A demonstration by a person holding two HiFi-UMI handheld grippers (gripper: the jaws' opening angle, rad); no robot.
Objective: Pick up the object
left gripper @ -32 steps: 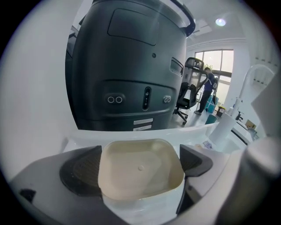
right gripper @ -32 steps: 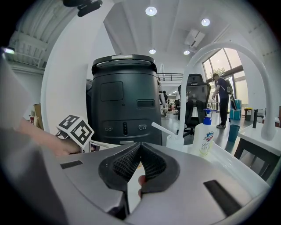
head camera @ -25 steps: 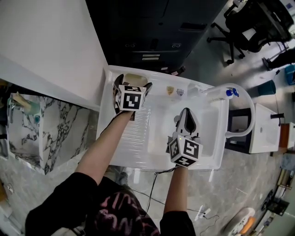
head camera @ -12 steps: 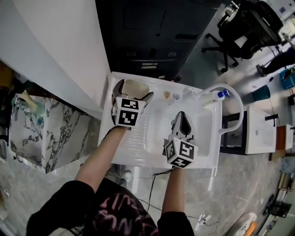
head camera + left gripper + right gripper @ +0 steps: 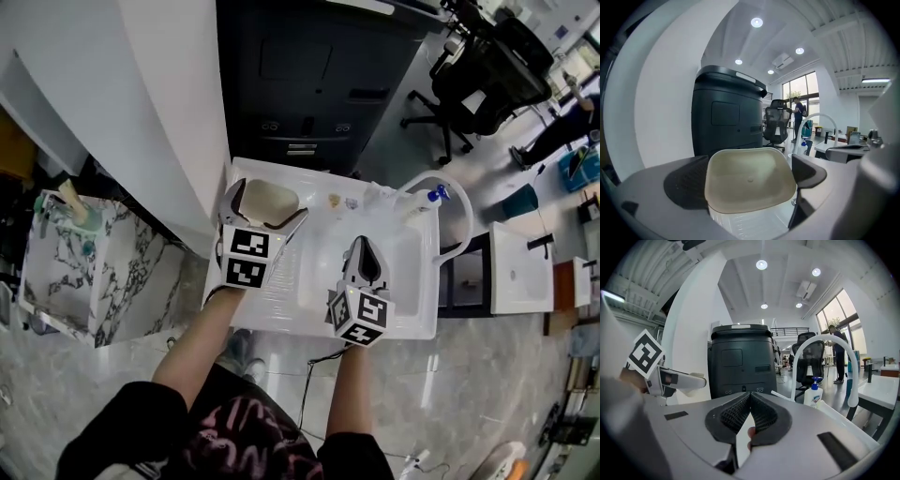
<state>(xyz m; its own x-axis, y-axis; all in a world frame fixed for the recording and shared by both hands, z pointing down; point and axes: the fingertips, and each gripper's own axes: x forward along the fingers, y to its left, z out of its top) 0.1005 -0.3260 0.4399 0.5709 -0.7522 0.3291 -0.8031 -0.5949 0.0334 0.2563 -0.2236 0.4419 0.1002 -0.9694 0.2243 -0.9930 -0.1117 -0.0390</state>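
A beige square bowl (image 5: 267,199) sits between the jaws of my left gripper (image 5: 269,202) at the far left corner of the white sink unit (image 5: 412,319). In the left gripper view the bowl (image 5: 750,183) is tipped with its hollow toward the camera. Both pads press its sides, and the left gripper (image 5: 747,180) is shut on it. My right gripper (image 5: 364,246) hovers over the middle of the basin. Its jaws (image 5: 750,397) are shut tip to tip with nothing held.
A white arched faucet (image 5: 459,202) and a soap pump bottle (image 5: 433,195) stand at the sink's far right. Two small items (image 5: 335,199) lie on the back ledge. A black cabinet (image 5: 309,84) stands behind, a marble-patterned stand (image 5: 66,253) to the left and an office chair (image 5: 478,84) at far right.
The head view has pulled back, so sink and grippers sit lower in the frame. The left gripper has drawn a little toward me, still with the bowl. The right gripper stays shut.
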